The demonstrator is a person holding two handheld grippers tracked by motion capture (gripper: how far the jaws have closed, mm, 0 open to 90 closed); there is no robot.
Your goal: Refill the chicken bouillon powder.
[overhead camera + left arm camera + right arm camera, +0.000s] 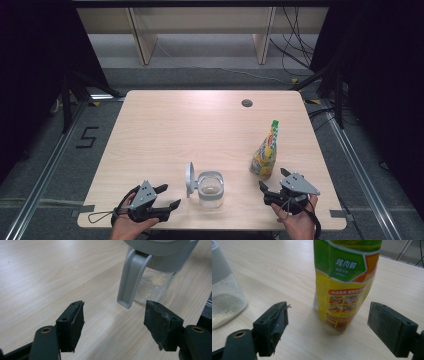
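Near the table's front edge, both grippers (pixel 161 196) (pixel 266 189) gape empty; square the right on the bag (pixel 265 150), probably seasoning.

Both tongs (pixel 167 196) (pixel 272 186) agape, empty.

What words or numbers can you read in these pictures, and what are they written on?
"鸡肉鲜": white letters on the green panel of the yellow and green plastic seasoning bag.
"5": black figure on the grey floor left of the light wooden table.
The smaller print under the white letters and on the bag's orange panels is too small to read.
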